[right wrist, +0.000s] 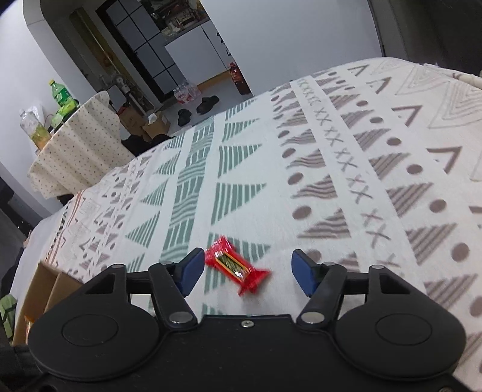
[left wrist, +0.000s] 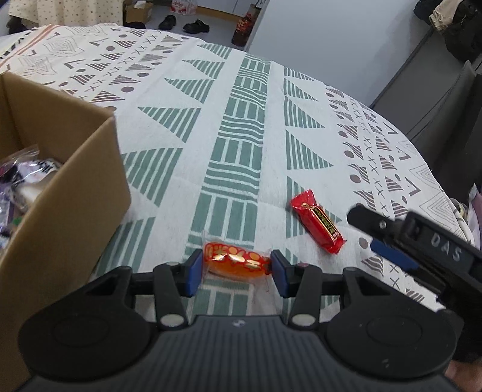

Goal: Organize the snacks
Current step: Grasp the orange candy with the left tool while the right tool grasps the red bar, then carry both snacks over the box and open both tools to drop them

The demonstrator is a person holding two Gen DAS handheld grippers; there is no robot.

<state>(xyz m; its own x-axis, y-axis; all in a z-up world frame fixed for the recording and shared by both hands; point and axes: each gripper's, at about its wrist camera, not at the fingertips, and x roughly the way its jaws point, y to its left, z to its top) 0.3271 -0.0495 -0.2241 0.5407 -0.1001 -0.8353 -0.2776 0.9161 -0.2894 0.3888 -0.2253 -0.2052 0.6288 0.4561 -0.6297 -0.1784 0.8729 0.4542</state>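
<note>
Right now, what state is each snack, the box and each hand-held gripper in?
Orange snack: between the left hand-held gripper's pads, apparently gripped.
Left hand-held gripper: shut on the orange snack.
Red snack: lying flat on the tablecloth, untouched.
Right hand-held gripper: open, straddling the red snack.
Cardboard box: open-topped, snacks already inside.

Home: patterned tablecloth (left wrist: 247,126), shoes (left wrist: 183,24) on floor.

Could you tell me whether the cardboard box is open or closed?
Open: the cardboard box has no lid across its top, and wrapped snacks show inside.
</note>
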